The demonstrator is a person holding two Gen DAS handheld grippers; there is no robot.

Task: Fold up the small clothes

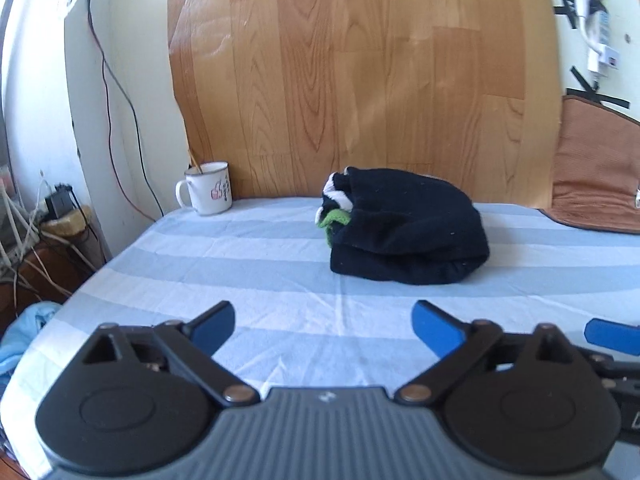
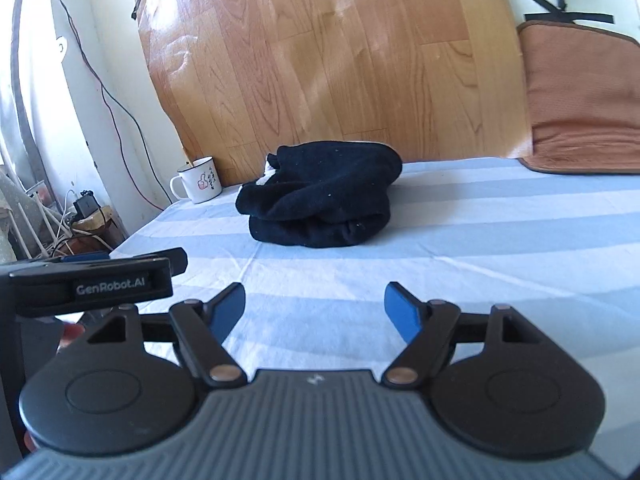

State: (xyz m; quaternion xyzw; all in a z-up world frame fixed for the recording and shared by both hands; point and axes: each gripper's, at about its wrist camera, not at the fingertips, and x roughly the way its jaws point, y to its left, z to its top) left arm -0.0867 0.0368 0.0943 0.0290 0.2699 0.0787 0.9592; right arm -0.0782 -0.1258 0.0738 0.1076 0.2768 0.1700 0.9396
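A small black garment [image 1: 408, 232] with white and green trim lies bunched and folded over on the blue-striped sheet [image 1: 240, 256], near the back. It also shows in the right wrist view [image 2: 324, 204]. My left gripper [image 1: 324, 320] is open and empty, low over the sheet, well in front of the garment. My right gripper [image 2: 316, 304] is open and empty, also in front of the garment. The left gripper's body [image 2: 92, 284] shows at the left of the right wrist view, and a blue right fingertip [image 1: 612, 336] shows at the right edge of the left wrist view.
A white enamel mug [image 1: 208, 194] stands at the sheet's back left corner. A wood-grain board [image 1: 360, 80] leans against the wall behind. A brown cushion [image 2: 580, 100] rests at the back right. Cables and a blue cloth [image 1: 24, 332] lie off the left edge.
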